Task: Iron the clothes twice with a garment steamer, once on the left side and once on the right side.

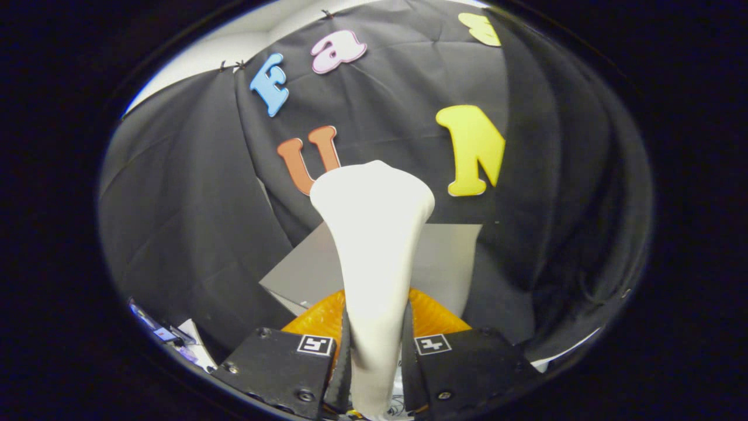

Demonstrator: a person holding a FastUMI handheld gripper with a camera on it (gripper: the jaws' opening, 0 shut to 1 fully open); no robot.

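1. The claw (374,351) pinches the garment steamer (374,245) by its narrow handle; both fingers press on the handle's sides, and the wide head rises ahead of them, pointing up and away.
2. An orange, ribbed thing (432,316) lies just beyond the fingers, to either side of the handle, with a grey panel (450,257) behind it. Whether either is the clothes to iron, I cannot tell.
3. Risk: the head is far ahead of the grip. As I judge it, a fast sweep could twist the smooth, tapered handle between the fingers, so the head would turn off its line.
4. Risk: the head hides what lies straight ahead of the fingers, so a left or right pass could start off the cloth or overlap the other side.
5. Risk: a push too hard into hanging fabric could bunch it rather than smooth it.
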